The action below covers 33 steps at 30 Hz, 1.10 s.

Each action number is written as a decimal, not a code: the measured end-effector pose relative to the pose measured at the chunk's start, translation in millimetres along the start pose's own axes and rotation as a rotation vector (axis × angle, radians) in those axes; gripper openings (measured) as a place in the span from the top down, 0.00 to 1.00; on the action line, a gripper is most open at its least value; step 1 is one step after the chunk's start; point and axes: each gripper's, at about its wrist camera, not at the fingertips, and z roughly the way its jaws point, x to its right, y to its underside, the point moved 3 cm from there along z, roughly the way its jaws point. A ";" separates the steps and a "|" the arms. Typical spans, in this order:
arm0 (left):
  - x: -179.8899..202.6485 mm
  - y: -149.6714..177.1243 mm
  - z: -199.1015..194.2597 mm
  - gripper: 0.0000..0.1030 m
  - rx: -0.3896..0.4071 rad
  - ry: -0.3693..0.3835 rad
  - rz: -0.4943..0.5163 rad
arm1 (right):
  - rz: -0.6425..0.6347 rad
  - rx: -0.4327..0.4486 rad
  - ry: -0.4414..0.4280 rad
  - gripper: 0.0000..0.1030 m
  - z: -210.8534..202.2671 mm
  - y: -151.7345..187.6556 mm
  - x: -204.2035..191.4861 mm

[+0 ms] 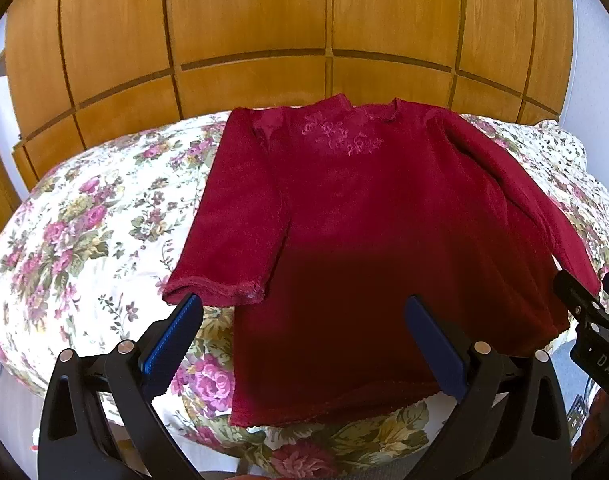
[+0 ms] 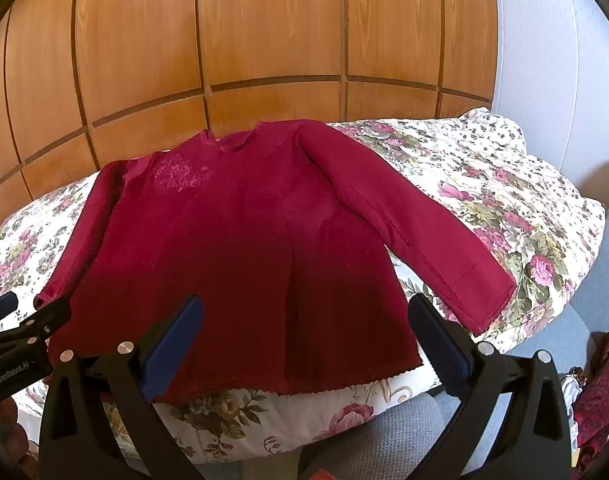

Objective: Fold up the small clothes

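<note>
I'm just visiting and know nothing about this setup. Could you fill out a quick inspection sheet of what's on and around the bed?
Surface: floral bedspread, lightly rumpled.
Job's things: red long-sleeved top lying flat and unfolded, collar far, hem near.
Clutter: dark red fabric off the bed at right.
Grippers: left gripper and right gripper both open, holding nothing, near the hem.
Cables: nothing seen.
Surroundings: wooden wardrobe behind, pale wall at right.

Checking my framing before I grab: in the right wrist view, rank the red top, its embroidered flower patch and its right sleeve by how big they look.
1. Red top, largest, filling the middle.
2. Right sleeve, a long band crossing the floral bedspread.
3. Embroidered flower patch, smallest by far, though being farthest from the camera shrinks it further.
</note>
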 end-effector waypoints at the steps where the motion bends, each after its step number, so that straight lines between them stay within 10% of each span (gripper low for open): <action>1: -0.2 0.1 1.1 0.03 -0.004 0.005 0.000 | 0.001 0.000 0.004 0.02 0.6 0.1 0.8; 12: -23.0 7.9 21.5 0.03 -0.070 0.261 -0.170 | 0.075 -0.051 -0.018 0.02 25.4 -5.6 35.8; 23: -17.3 18.4 42.9 0.03 -0.090 0.307 -0.128 | 0.132 -0.174 -0.068 0.03 65.4 -1.2 90.2; 28: -23.2 23.5 55.5 0.03 -0.094 0.285 -0.110 | 0.221 -0.275 -0.175 0.41 87.9 13.8 102.3; 33: -38.4 24.5 51.7 0.03 -0.063 0.208 -0.140 | 0.196 -0.319 -0.228 0.48 93.8 18.8 93.1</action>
